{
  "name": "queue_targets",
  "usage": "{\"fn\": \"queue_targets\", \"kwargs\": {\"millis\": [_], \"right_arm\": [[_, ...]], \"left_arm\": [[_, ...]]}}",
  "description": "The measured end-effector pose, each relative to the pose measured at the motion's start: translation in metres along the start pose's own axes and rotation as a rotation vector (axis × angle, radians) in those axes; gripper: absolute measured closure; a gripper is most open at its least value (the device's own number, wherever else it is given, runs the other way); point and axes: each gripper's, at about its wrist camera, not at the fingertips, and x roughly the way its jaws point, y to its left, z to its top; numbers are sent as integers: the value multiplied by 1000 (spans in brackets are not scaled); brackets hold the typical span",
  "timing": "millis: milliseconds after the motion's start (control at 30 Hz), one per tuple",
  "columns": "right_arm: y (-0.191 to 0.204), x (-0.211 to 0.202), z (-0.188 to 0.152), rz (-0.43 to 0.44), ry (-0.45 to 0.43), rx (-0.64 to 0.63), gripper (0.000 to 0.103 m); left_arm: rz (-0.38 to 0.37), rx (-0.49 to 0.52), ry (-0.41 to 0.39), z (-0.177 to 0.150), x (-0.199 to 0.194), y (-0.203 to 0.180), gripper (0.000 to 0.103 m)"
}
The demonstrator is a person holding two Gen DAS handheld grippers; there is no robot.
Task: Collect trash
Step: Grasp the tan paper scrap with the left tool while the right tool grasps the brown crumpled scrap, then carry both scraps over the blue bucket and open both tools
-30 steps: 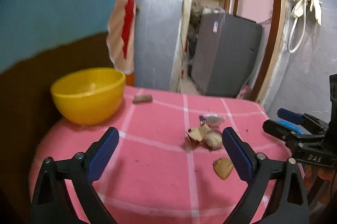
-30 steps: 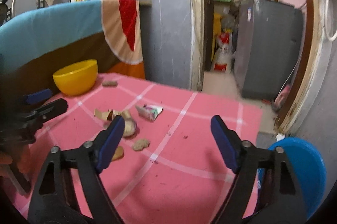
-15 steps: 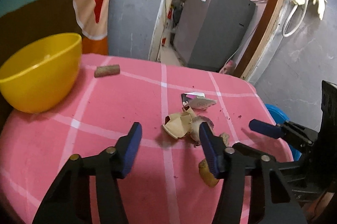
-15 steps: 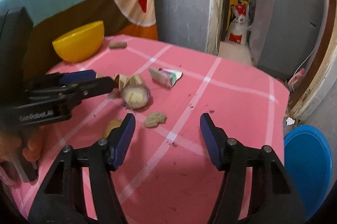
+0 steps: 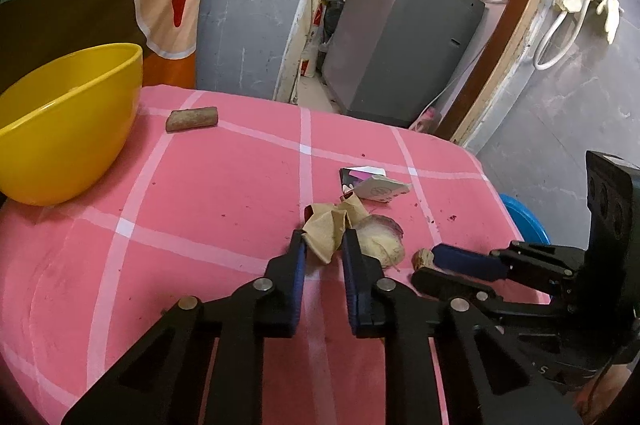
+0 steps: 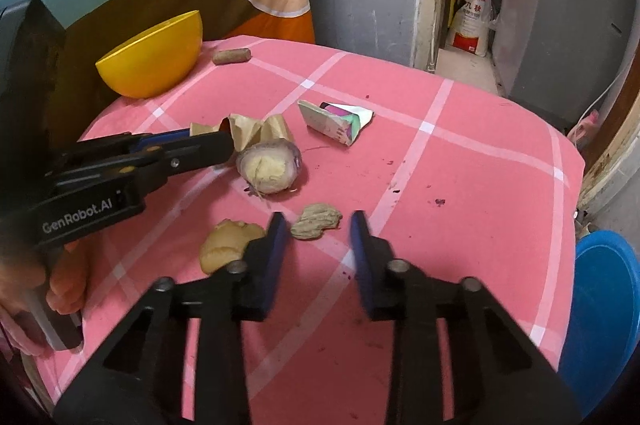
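A yellow bowl (image 5: 68, 121), its contents unseen, is set on the bench (image 5: 200, 209) while the left claw (image 5: 323, 252) is closing on crumpled paper (image 5: 326, 231) and the right claw (image 6: 318, 229), closing, flanks a brown scrap (image 6: 316, 221).

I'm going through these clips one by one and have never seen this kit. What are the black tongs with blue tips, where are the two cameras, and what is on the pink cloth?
There is no robot: a person holds one hand-held gripper in each hand, with a fisheye camera on each looking along its fingers. In the left view, the left hand-held gripper is closing on the crumpled brown paper, which its pads seem to pinch. In the right view, the right hand-held gripper is closing around a small tan scrap without touching it. On the pink checked cloth also lie an onion piece, a torn carton, a yellowish lump, a cork-like piece and a yellow bowl.
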Motion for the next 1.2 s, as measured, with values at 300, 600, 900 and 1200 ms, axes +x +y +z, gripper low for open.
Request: {"fn": "queue_targets", "kwargs": {"millis": [300, 600, 900, 1200], "right_arm": [[1, -5, -5, 26, -34, 9, 72], [6, -39, -16, -21, -211, -14, 72], [-4, -101, -31, -108, -469, 4, 72], [-35, -169, -50, -246, -668, 76, 72]], "left_arm": [[32, -31, -64, -7, -12, 1, 95], [79, 1, -177, -21, -44, -13, 96], [78, 126, -349, -27, -79, -70, 96], [3, 240, -485, -22, -93, -138, 96]]}}
